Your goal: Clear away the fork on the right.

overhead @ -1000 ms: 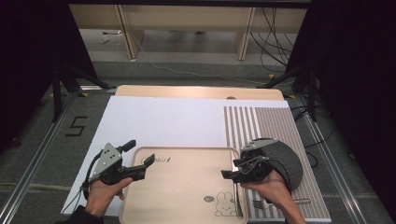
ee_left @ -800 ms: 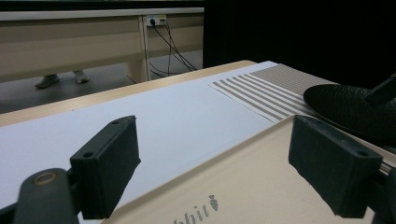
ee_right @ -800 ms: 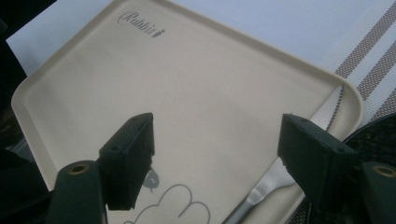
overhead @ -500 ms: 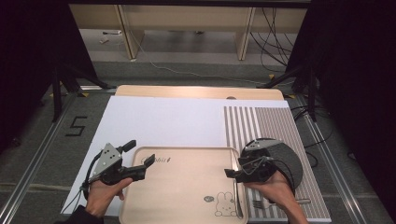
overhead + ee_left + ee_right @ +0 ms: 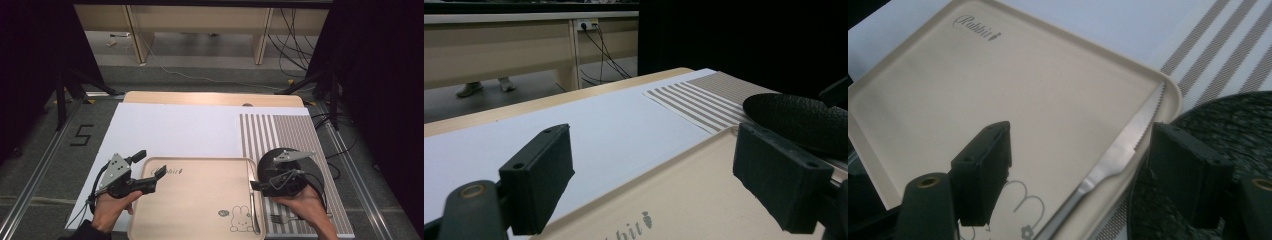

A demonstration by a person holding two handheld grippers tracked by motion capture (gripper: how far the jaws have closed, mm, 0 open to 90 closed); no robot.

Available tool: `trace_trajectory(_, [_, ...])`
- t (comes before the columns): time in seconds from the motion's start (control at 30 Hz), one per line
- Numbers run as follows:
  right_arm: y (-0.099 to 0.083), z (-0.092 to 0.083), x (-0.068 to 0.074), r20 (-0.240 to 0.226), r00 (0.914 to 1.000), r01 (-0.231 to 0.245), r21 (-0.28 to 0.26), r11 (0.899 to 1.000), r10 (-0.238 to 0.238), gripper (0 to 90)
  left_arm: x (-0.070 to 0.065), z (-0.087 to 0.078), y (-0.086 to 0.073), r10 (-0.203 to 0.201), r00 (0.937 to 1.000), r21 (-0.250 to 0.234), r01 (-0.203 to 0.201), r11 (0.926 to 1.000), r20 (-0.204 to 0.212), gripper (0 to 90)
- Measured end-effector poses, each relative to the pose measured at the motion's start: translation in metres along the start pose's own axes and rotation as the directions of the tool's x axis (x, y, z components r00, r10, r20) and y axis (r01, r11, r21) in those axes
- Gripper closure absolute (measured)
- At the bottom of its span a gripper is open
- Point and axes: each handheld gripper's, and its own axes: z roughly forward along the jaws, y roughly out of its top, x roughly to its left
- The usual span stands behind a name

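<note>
- The desk is seen as a pale wooden strip at upper centre of the high view; most of it is covered by a white sheet.
- A striped placemat is laid over the right part of the sheet.
- A beige tray printed with a rabbit is placed at lower centre, its right rim just beside the placemat.
- A black textured plate is set on the placemat at lower right, close against the tray's right rim.
- The left hand-held gripper is held over the tray's upper left corner with its jaws well apart and nothing between them.
- The right hand-held gripper is held above the plate's edge and the tray's right rim; its jaws are spread wide, and the knife is seen below the gap, not pinched.
- The table knife is laid flat inside the tray along the right rim, its serrated blade toward the top of the frame and its handle toward the bottom.
- The knife is judged to be stiff, light, thin and slippery steel, lying flush, so little edge is offered. It is probably best pinched across the thicker handle just below the blade, clear of the rim and the plate.
- A fork is seen on the placemat at lower right, near the right wrist.
</note>
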Motion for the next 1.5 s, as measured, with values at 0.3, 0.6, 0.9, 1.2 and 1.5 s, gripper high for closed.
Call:
trace_trajectory(0.3, [-0.023, -0.026, -0.017, 0.093, 0.995, -0.037, -0.005, 0.999, 0.038, 23.2, 0.001, 0.0, 0.0, -0.002, 1.0, 0.0, 0.002, 1.0, 0.0, 15.9])
trace_trajectory(0.6, [-0.047, -0.043, -0.03, 0.157, 0.9862, -0.055, 0.016, 0.998, 0.052, 21.6, 0.001, 0.0, 0.0, -0.004, 1.0, -0.003, 0.004, 1.0, 0.004, 15.9])
trace_trajectory(0.9, [-0.068, -0.055, -0.037, 0.229, 0.9701, -0.098, 0.07, 0.993, 0.079, 21.4, 0.0, 0.0, 0.0, -0.008, 1.0, -0.005, 0.008, 1.0, 0.003, 15.9])
trace_trajectory(1.2, [-0.087, -0.065, -0.045, 0.278, 0.9547, -0.142, 0.114, 0.983, 0.105, 21.3, -0.001, 0.0, 0.001, -0.01, 0.9999, -0.007, 0.01, 0.9999, 0.005, 15.9])
trace_trajectory(1.5, [-0.096, -0.064, -0.052, 0.318, 0.9415, -0.175, 0.179, 0.968, 0.111, 21.6, 0.0, 0.0, 0.0, -0.011, 0.9999, -0.008, 0.011, 0.9999, 0.006, 15.9])
